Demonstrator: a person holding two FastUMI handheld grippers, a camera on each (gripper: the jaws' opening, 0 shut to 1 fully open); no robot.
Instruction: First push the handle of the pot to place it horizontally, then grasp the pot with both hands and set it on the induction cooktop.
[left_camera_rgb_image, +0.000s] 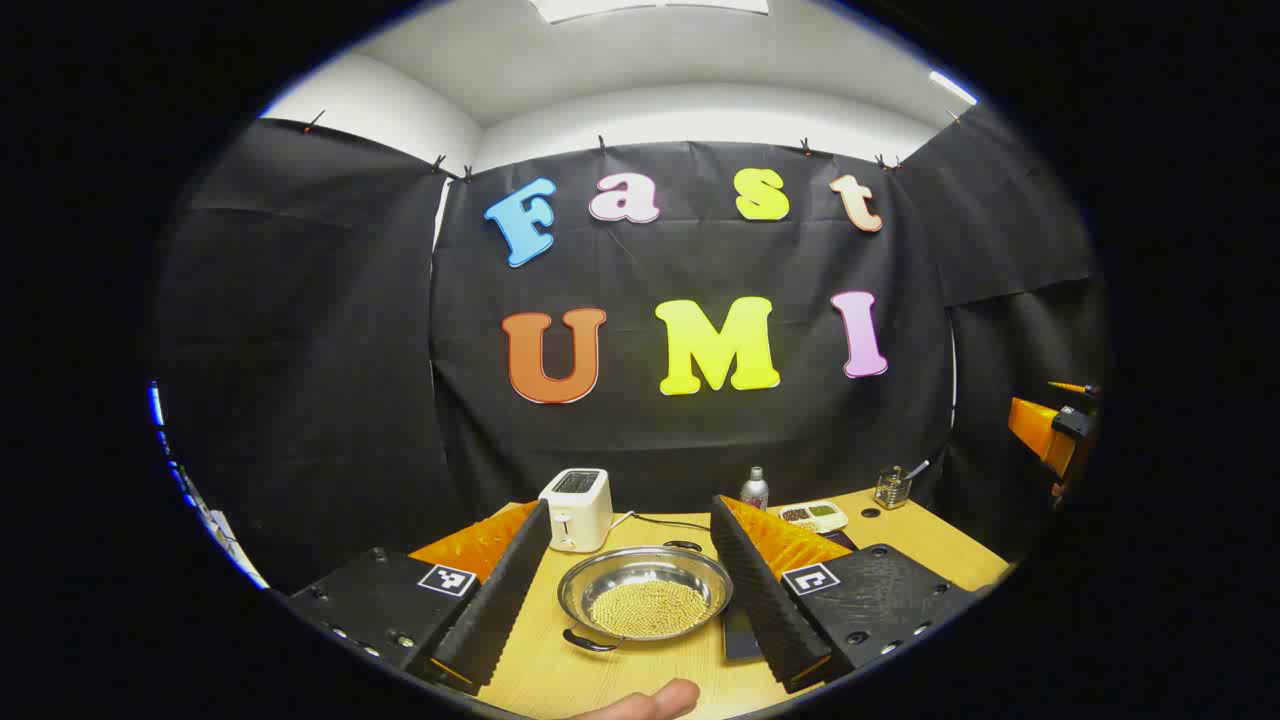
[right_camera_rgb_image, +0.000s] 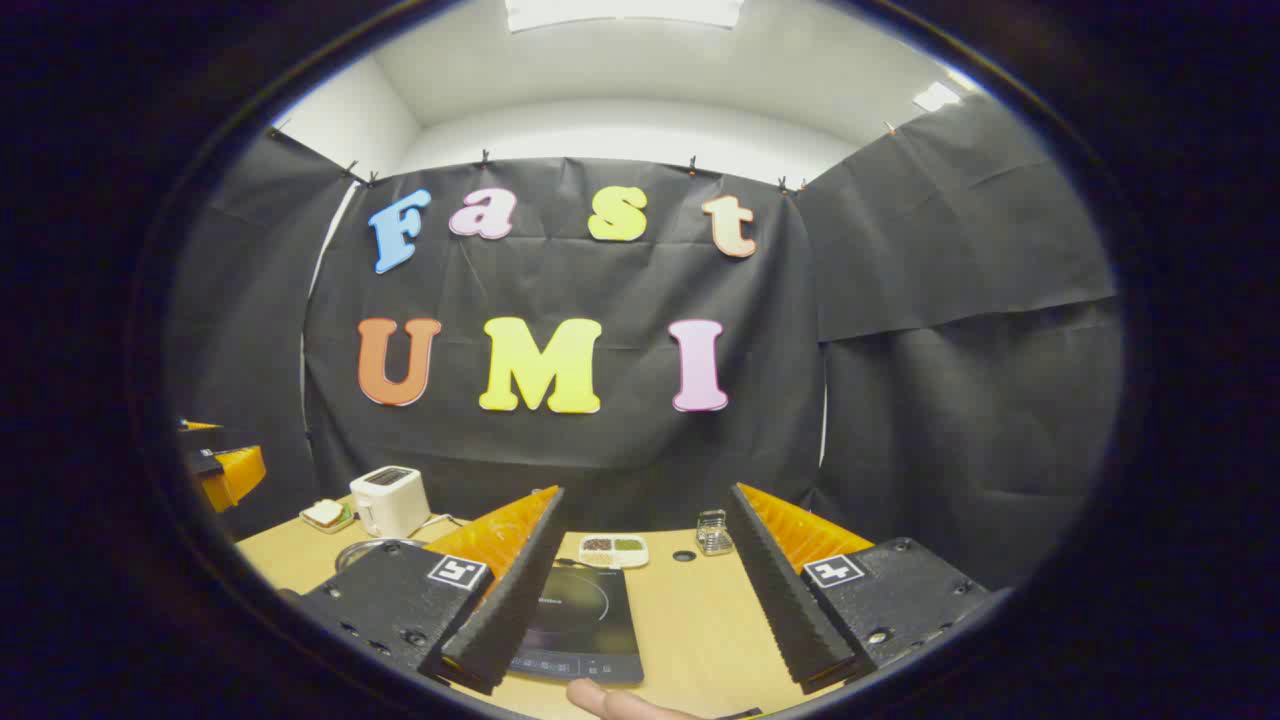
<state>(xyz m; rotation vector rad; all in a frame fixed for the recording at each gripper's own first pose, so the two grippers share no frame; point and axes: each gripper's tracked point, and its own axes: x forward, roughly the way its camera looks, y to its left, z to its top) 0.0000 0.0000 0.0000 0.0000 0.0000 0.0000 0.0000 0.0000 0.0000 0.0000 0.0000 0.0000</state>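
A steel pot (left_camera_rgb_image: 646, 596) with pale beans in it sits on the wooden table (left_camera_rgb_image: 640, 680), and its dark handle (left_camera_rgb_image: 588, 642) points toward me at the near left. My left gripper (left_camera_rgb_image: 628, 668) hangs open above and in front of it, so the pot shows between the two fingers. The black induction cooktop (right_camera_rgb_image: 583, 620) lies flat on the table, partly behind the left finger (right_camera_rgb_image: 505, 610) of my right gripper (right_camera_rgb_image: 645, 672), which is open and holds nothing. A sliver of the pot (right_camera_rgb_image: 372, 547) peeks out at the left of the right gripper view.
A white toaster (left_camera_rgb_image: 577, 508) stands behind the pot with its cord trailing right. A small bottle (left_camera_rgb_image: 754, 489), a divided dish (left_camera_rgb_image: 814, 516) and a wire holder (left_camera_rgb_image: 892, 487) line the table's far edge. A fingertip (left_camera_rgb_image: 650, 702) shows at the bottom.
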